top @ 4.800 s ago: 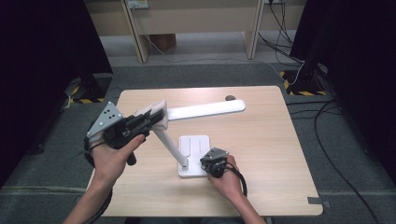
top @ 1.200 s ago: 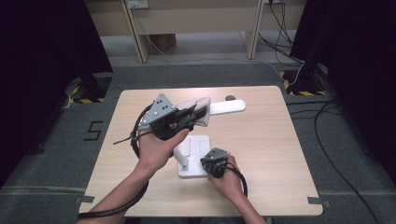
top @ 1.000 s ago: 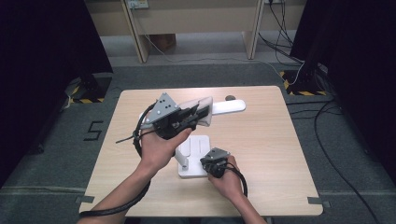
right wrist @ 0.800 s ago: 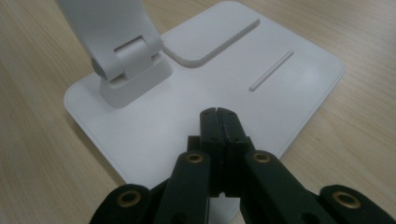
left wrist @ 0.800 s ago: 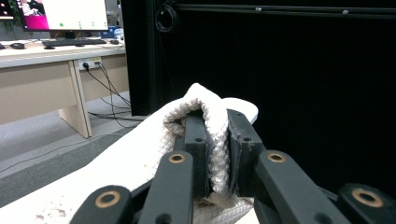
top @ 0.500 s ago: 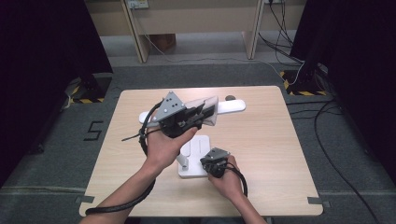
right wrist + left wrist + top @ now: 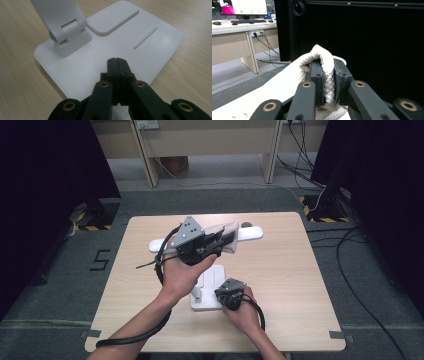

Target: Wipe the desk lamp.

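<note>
A white desk lamp stands on the wooden table, with its flat base [image 7: 216, 275] near the front middle and its long head bar [image 7: 251, 233] stretched across behind. My left gripper [image 7: 226, 240] hovers at the head bar, shut on a white woven cloth [image 7: 224, 230] that lies against the bar. In the left gripper view the cloth [image 7: 322, 57] is folded between the jaws of the left gripper [image 7: 327, 68]. My right gripper [image 7: 223, 294] is shut with nothing in it. Its tips [image 7: 117, 60] rest on the lamp base [image 7: 155, 42] near the arm's hinge [image 7: 67, 32].
A small dark round object [image 7: 246, 224] lies on the table [image 7: 300, 285] just behind the head bar. Desk legs and cables stand on the floor beyond the far edge. Black curtains close in both sides.
My left gripper has carried the cloth to the right along the lamp's head bar, from the left end toward the middle. The right gripper has stayed on the base.
</note>
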Available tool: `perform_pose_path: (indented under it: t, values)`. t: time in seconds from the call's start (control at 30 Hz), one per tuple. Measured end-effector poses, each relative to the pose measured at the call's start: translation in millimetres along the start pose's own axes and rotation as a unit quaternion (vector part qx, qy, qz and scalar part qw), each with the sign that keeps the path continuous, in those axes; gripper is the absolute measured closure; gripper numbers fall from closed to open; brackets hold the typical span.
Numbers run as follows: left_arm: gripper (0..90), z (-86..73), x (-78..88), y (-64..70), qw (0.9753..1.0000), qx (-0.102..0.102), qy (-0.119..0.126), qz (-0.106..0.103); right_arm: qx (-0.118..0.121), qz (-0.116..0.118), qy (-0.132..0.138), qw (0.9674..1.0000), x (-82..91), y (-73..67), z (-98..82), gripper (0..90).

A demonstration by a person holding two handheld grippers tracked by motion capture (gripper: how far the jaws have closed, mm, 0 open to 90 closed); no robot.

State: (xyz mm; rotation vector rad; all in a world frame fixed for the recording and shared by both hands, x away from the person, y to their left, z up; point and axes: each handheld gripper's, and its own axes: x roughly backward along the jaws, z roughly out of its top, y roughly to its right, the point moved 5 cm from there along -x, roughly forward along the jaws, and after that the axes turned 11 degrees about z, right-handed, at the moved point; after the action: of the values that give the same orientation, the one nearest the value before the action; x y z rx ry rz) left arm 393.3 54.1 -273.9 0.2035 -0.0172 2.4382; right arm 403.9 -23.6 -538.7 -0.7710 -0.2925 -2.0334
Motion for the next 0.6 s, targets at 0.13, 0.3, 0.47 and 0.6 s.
perform_pose_path:
  t: [0.13, 0.3, 0.47, 0.6]
  values:
    - [80.3, 1.1, -3.9, 2.7, 1.0000, -0.002, -0.003, -0.001, 0.001, -0.001, 0.001, 1.0000, -0.1, 0.0, 0.0, 90.0]
    - [80.3, 2.0, -7.7, 5.9, 1.0000, -0.002, -0.004, -0.003, 0.000, -0.001, 0.001, 1.0000, -0.1, -0.1, 0.0, 90.0]
    - [80.3, 2.8, -11.7, 9.2, 1.0000, -0.004, -0.007, -0.004, 0.001, -0.001, 0.001, 1.0000, -0.1, -0.1, -0.1, 90.0]
    - [80.3, 3.0, -13.8, 10.9, 0.9999, -0.005, -0.007, -0.005, 0.001, -0.001, 0.001, 1.0000, -0.1, 0.0, -0.1, 90.0]
